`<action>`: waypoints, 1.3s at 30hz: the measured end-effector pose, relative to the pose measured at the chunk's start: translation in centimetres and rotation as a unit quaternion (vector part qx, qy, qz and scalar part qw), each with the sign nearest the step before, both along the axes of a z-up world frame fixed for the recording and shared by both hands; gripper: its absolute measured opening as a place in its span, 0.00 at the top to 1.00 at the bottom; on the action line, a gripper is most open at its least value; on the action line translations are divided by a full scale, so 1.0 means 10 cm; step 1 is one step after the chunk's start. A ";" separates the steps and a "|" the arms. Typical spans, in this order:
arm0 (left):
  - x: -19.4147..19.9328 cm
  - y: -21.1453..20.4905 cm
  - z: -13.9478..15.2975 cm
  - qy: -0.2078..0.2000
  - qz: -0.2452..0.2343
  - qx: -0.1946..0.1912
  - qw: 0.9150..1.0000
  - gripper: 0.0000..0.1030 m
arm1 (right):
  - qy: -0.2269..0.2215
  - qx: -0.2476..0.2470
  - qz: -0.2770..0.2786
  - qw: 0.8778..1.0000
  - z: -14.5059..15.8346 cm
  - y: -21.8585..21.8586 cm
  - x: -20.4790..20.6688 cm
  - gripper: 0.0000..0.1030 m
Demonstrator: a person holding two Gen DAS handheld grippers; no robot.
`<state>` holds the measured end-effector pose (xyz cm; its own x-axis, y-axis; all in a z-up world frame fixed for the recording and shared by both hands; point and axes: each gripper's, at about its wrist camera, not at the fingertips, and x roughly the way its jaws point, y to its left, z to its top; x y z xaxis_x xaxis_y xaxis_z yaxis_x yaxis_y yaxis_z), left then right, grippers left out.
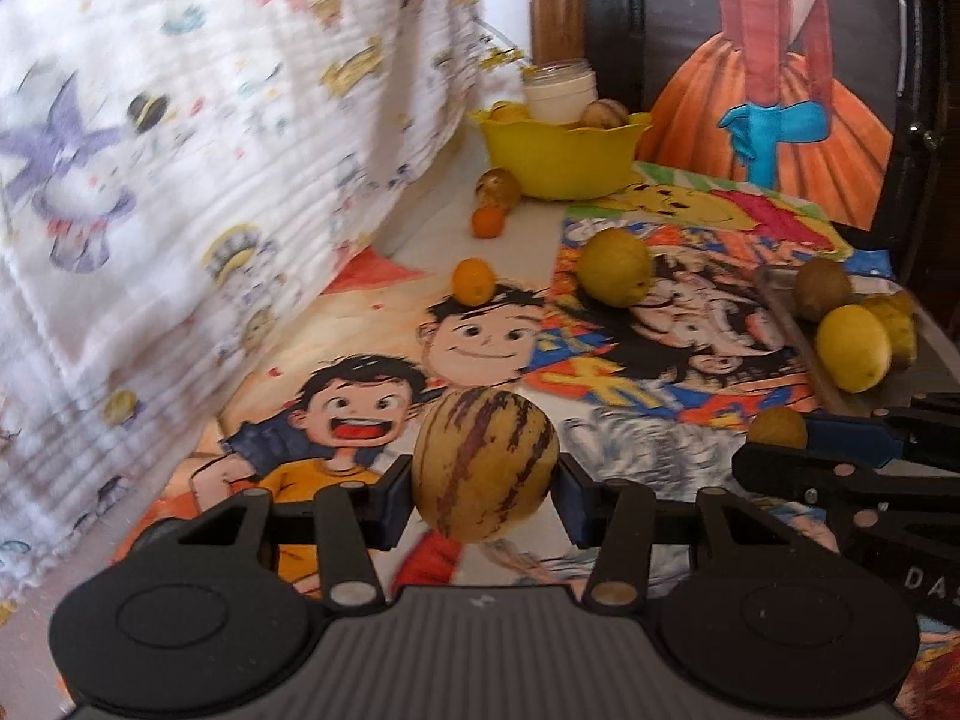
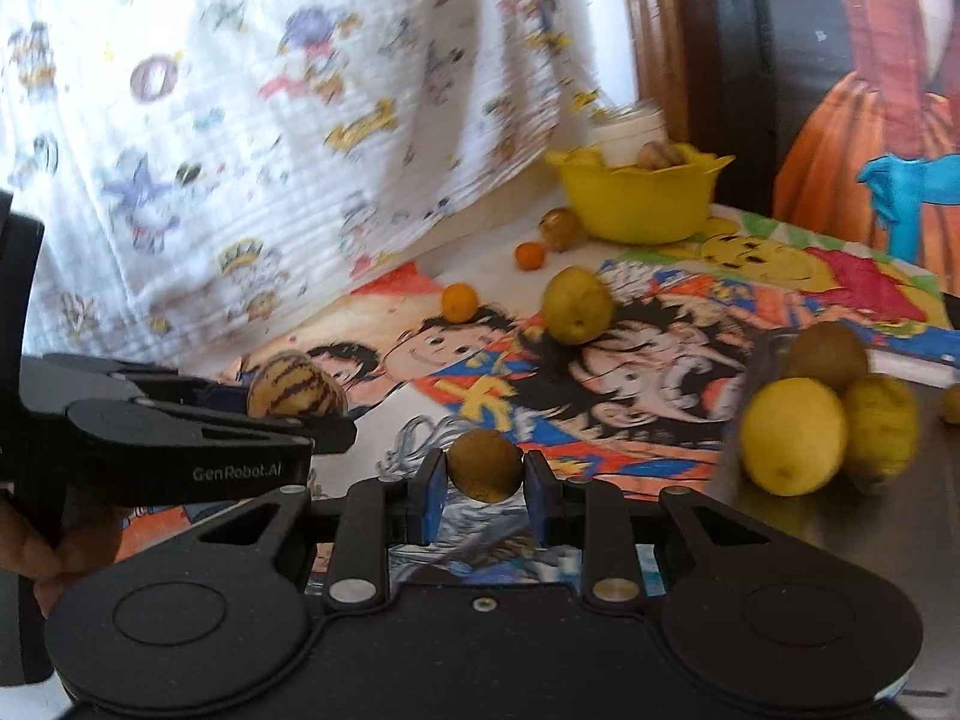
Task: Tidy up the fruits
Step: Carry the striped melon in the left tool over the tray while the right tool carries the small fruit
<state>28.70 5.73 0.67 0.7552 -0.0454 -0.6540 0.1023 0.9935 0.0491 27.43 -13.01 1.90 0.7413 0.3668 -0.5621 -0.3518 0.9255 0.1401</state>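
At the far left a printed white cloth (image 1: 180, 150) is hung down to the table (image 1: 420, 240), which is covered with cartoon drawings. The left gripper (image 1: 485, 474) is held low over the drawings, tilted downward, with a striped yellow fruit (image 1: 485, 465) clamped between its blue pads — the fruit is clear of the table. A person's hand (image 2: 54, 546) can be made out behind that gripper in the right wrist view. Two small orange fruits (image 1: 474, 281) and a yellow-green fruit (image 1: 615, 266) are left loose on the drawings, and a yellow bowl (image 1: 561, 159) with fruit in it is set at the back, a white jar (image 1: 561, 90) just behind it. The right gripper (image 2: 486, 471) is pointed down and forward as well, its jaws narrowed onto a small brown round fruit (image 2: 486, 466). To the right a metal tray (image 2: 780, 516) is seen, with a lemon (image 2: 792, 435) and other fruit on it.

The risks are judged as follows. The two grippers are carried close together, so a knock between them could be caused by any sideways drift. Both fruits are round and smooth — either could be rolled out of the pads if the wrist is tipped sharply. A fruit released on the tray could be sent into those already there.
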 end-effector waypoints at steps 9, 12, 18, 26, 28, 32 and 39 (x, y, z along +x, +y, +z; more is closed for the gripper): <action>-0.09 -0.50 0.14 -0.012 -0.036 -0.016 0.999 0.49 | -0.025 0.000 -0.046 0.999 0.18 -0.57 -0.19 0.72; -0.10 -0.70 0.14 -0.011 -0.052 -0.022 0.998 0.49 | -0.027 -0.004 -0.065 0.997 0.18 -0.79 -0.24 0.72; -0.15 -1.09 0.14 -0.009 -0.080 -0.028 0.996 0.49 | -0.025 -0.008 -0.101 0.994 0.12 -1.20 -0.33 0.72; -0.19 -1.49 0.13 -0.003 -0.102 -0.027 0.994 0.49 | -0.015 -0.016 -0.110 0.994 -0.01 -1.60 -0.34 0.72; -0.19 -1.57 0.12 -0.002 -0.107 -0.026 0.994 0.49 | -0.015 -0.020 -0.107 0.994 -0.03 -1.67 -0.33 0.72; -0.19 -1.72 0.10 0.003 -0.115 -0.025 0.993 0.49 | -0.018 -0.039 -0.094 0.995 -0.09 -1.75 -0.25 0.72; -0.12 -1.93 -0.01 0.015 -0.126 -0.022 0.992 0.49 | -0.019 -0.066 -0.088 0.994 -0.19 -1.94 -0.06 0.72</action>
